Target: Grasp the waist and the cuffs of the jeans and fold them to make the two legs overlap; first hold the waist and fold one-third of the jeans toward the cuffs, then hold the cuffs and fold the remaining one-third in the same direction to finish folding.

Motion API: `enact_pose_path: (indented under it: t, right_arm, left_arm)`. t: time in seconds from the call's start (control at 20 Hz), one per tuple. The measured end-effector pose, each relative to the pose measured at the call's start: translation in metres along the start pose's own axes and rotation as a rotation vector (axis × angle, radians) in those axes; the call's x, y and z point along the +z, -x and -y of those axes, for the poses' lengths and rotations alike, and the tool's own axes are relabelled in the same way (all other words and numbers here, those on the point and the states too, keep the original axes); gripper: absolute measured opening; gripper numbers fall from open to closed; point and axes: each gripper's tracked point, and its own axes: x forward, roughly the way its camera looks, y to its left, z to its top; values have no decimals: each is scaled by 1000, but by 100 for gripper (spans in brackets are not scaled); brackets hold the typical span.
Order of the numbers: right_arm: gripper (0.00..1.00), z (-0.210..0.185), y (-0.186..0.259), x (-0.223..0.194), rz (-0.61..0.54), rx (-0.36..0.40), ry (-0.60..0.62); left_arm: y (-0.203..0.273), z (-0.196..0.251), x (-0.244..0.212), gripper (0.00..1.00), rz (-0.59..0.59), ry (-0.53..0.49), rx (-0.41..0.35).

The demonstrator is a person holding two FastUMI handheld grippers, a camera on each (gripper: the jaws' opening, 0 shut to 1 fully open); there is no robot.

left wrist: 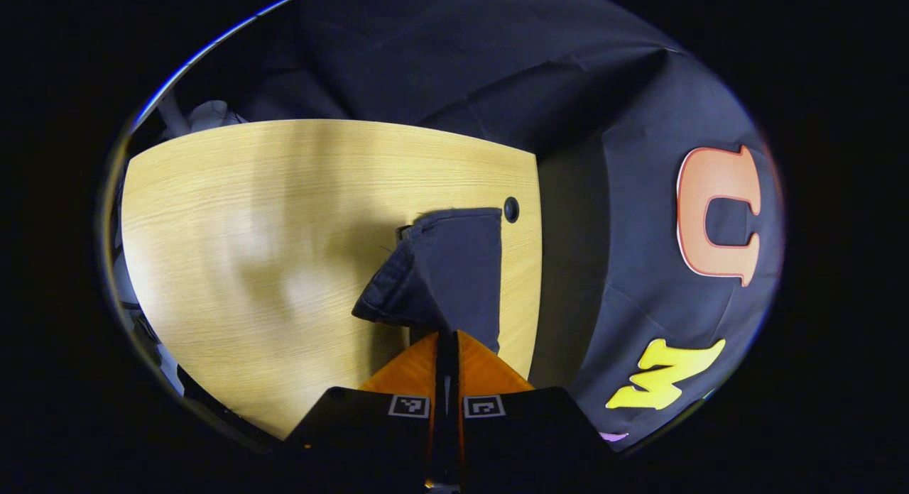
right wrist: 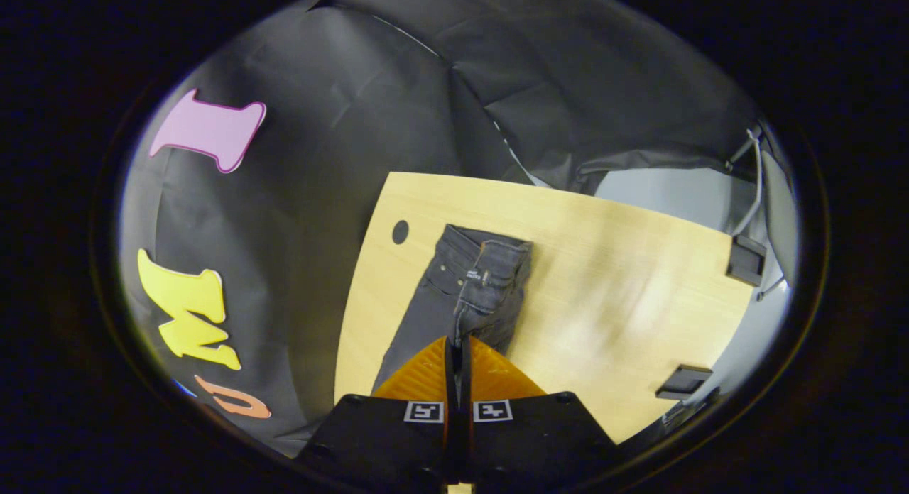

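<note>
Black cloth walls around a light wood table (left wrist: 270, 267). Left gripper view: left tool (left wrist: 446, 338) at bottom centre, fingers drawn together with only a thin slit between them, dark fabric of the jeans (left wrist: 440, 274) running right into the tips, so clenched on the jeans. From this end the jeans show as a dark folded wedge, one corner turned over with a hem seam visible on its left side, lying near the table's right edge. Small round dark hole (left wrist: 511, 209) in the tabletop just beside the far right corner of the jeans. Pale clutter past the table's far left edge, too blurred to identify. Right gripper view: right tool (right wrist: 458, 348) at bottom centre, fingers likewise pressed nearly closed, jeans (right wrist: 469, 288) fabric entering between the tips, clenched on it. Jeans stretch away from the tool along the table's (right wrist: 603, 281) left side, waistband end farthest, with a back pocket, rivets and a small patch visible; the legs lie stacked, one over the other. Same round hole (right wrist: 400, 231) sits near the table's far left corner, just beside the waist end. Two dark clamp-like blocks (right wrist: 746, 260) on the table's right edge, well apart from the jeans. Grey cable (right wrist: 753, 174) hangs beyond the far right corner.
</note>
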Motion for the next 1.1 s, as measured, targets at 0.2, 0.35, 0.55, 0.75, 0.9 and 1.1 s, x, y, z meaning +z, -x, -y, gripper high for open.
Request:
enact_pose_path:
  t: [0.2, 0.35, 0.55, 0.75, 0.9, 1.1]
  right_arm:
    - [0, -40, -41, 20, -12, 26, 18]
    - [0, -60, -82, 35, -17, 30, 66]
    - [1, -64, -140, 43, -40, 32, 50]
    - [1, -56, -184, 43, -56, -8, 51]
    - [1, -51, -205, 42, -62, -27, 42]
    - [11, -48, -217, 45, -45, -14, 4]
  left_arm:
    - [-49, 45, 17, 4, -25, -15, -4]
    - [-98, 69, 18, 4, -66, -81, 6]
    - [-158, 75, 22, 4, -101, -79, 34]
    - [-207, 71, 23, 4, -105, -99, 79]
    - [-229, 59, 27, 4, -106, -154, 143]
    - [-236, 78, 28, 12, -103, -191, 129]
